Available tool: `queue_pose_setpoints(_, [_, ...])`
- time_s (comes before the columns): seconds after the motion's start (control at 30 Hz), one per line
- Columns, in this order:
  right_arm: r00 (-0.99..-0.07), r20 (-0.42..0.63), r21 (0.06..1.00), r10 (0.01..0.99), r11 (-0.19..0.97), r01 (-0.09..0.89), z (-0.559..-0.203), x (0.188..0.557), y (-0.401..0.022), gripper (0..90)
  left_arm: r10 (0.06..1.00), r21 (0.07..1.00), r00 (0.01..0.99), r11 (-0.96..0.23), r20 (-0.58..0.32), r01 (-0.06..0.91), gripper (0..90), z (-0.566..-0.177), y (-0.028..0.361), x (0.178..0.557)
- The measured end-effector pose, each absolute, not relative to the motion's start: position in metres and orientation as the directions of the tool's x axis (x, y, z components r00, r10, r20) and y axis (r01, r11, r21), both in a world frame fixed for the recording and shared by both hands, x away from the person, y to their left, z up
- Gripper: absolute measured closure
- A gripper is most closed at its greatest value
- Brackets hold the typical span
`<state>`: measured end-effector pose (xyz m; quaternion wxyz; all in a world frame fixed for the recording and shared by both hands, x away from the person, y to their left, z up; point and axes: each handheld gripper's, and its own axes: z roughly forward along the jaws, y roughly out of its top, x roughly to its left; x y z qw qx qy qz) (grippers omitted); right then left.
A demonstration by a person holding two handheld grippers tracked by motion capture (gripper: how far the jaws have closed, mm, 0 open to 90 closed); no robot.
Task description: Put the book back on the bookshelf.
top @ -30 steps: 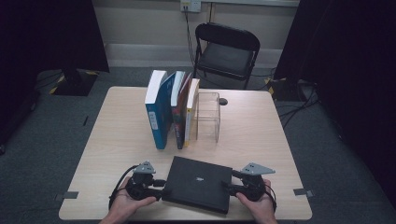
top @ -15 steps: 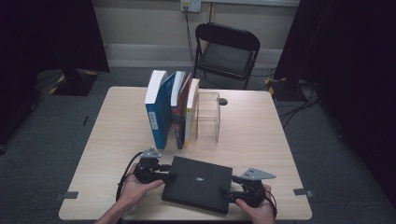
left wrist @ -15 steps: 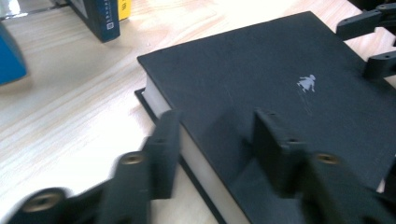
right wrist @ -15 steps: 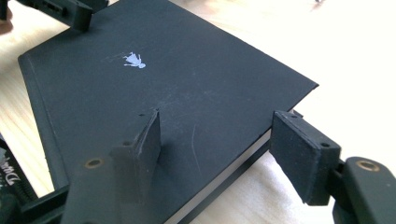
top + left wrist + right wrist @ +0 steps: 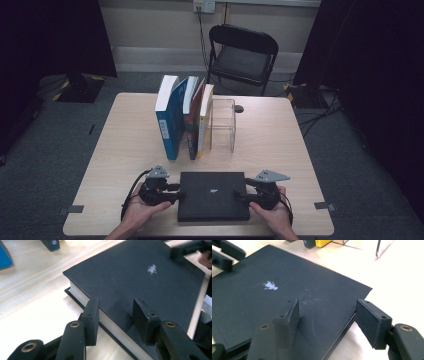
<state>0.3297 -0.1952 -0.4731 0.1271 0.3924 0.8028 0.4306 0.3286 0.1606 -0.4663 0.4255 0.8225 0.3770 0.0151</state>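
At the table's (image 5: 125, 150) near edge, both claws, left (image 5: 175, 192) and right (image 5: 240, 195), straddle, unclamped, the stiff, seemingly heavy black book's (image 5: 212, 195) side edges — its best holds.

Dim room overhead; gripper views overexposed, tabletop (image 5: 402, 277) glare, far edges blurred.

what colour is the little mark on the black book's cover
White, or very pale grey: a small mark on the black book, clearest in the right gripper view.
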Motion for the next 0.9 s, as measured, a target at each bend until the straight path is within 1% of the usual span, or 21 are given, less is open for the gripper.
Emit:
queue_pose_setpoints(0.13, [-0.665, 0.119, 0.794, 0.738, 0.331, 0.51, -0.472, 0.339, -0.192, 38.6, 0.614, 0.703, 0.724, -0.361, -0.315, 0.613, 59.1, -0.466, 0.164, 0.327])
queue_pose_setpoints(0.17, [-0.661, 0.122, 0.795, 0.741, 0.326, 0.512, -0.472, 0.345, -0.191, 39.0, 0.603, 0.712, 0.721, -0.336, -0.341, 0.617, 58.6, -0.467, 0.166, 0.329])
queue_pose_setpoints(0.2, [-0.662, 0.128, 0.792, 0.739, 0.326, 0.516, -0.472, 0.346, -0.191, 39.0, 0.614, 0.716, 0.713, -0.322, -0.339, 0.619, 57.1, -0.466, 0.166, 0.332])
queue_pose_setpoints(0.23, [-0.66, 0.135, 0.791, 0.739, 0.321, 0.521, -0.472, 0.346, -0.192, 39.5, 0.629, 0.712, 0.702, -0.32, -0.333, 0.625, 50.1, -0.466, 0.165, 0.335])
queue_pose_setpoints(0.27, [-0.658, 0.144, 0.787, 0.739, 0.317, 0.528, -0.472, 0.346, -0.192, 39.3, 0.649, 0.722, 0.697, -0.32, -0.304, 0.613, 44.7, -0.465, 0.163, 0.339])
queue_pose_setpoints(0.37, [-0.664, 0.2, 0.785, 0.72, 0.288, 0.548, -0.468, 0.343, -0.197, 35.8, 0.662, 0.739, 0.686, -0.292, -0.302, 0.607, 41.2, -0.463, 0.166, 0.357])
queue_pose_setpoints(0.4, [-0.668, 0.205, 0.791, 0.715, 0.281, 0.543, -0.465, 0.339, -0.198, 32.3, 0.665, 0.743, 0.683, -0.284, -0.303, 0.606, 39.4, -0.462, 0.166, 0.361])
queue_pose_setpoints(0.43, [-0.67, 0.204, 0.794, 0.714, 0.279, 0.54, -0.464, 0.336, -0.199, 31.1, 0.659, 0.748, 0.688, -0.283, -0.304, 0.601, 38.4, -0.46, 0.165, 0.367])
queue_pose_setpoints(0.53, [-0.685, 0.206, 0.794, 0.699, 0.289, 0.534, -0.461, 0.319, -0.2, 26.3, 0.643, 0.757, 0.703, -0.284, -0.304, 0.588, 38.3, -0.456, 0.159, 0.379])
queue_pose_setpoints(0.63, [-0.694, 0.203, 0.79, 0.691, 0.303, 0.533, -0.464, 0.299, -0.204, 22.9, 0.634, 0.748, 0.718, -0.32, -0.287, 0.581, 38.9, -0.457, 0.149, 0.385])
queue_pose_setpoints(0.7, [-0.695, 0.197, 0.782, 0.691, 0.317, 0.537, -0.466, 0.289, -0.207, 22.4, 0.632, 0.749, 0.723, -0.327, -0.28, 0.576, 39.8, -0.46, 0.145, 0.388])
queue_pose_setpoints(0.8, [-0.701, 0.188, 0.773, 0.688, 0.337, 0.538, -0.469, 0.279, -0.211, 21.6, 0.624, 0.747, 0.717, -0.307, -0.309, 0.589, 40.5, -0.464, 0.144, 0.392])
queue_pose_setpoints(0.9, [-0.714, 0.174, 0.753, 0.679, 0.375, 0.541, -0.475, 0.277, -0.209, 21.6, 0.614, 0.733, 0.731, -0.344, -0.297, 0.587, 43.0, -0.469, 0.14, 0.391])
